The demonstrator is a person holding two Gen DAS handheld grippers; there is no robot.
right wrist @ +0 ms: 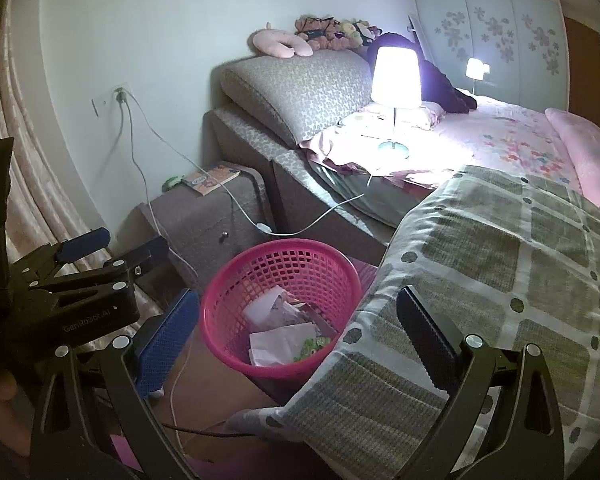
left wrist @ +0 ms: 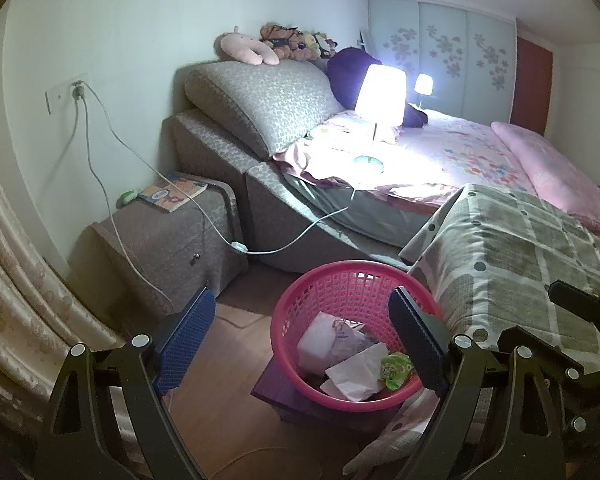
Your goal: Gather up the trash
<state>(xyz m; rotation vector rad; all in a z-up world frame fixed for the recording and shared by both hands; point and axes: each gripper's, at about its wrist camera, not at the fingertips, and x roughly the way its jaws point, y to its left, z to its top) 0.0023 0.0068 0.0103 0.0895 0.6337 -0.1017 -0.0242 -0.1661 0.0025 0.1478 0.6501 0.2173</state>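
A pink plastic basket stands on a small purple stool beside the bed, with white crumpled paper and a green wrapper inside. My left gripper hovers over the basket, open, nothing between its blue pads. In the right wrist view the same basket sits centre, holding the paper. My right gripper is open and empty, its right finger over the checked blanket. The left gripper shows at the left edge there, open.
A bed with a checked grey blanket and pink sheets fills the right. A lit lamp stands on the bed. A fabric nightstand with a book stands left, white cables run from a wall socket. Curtains hang far left.
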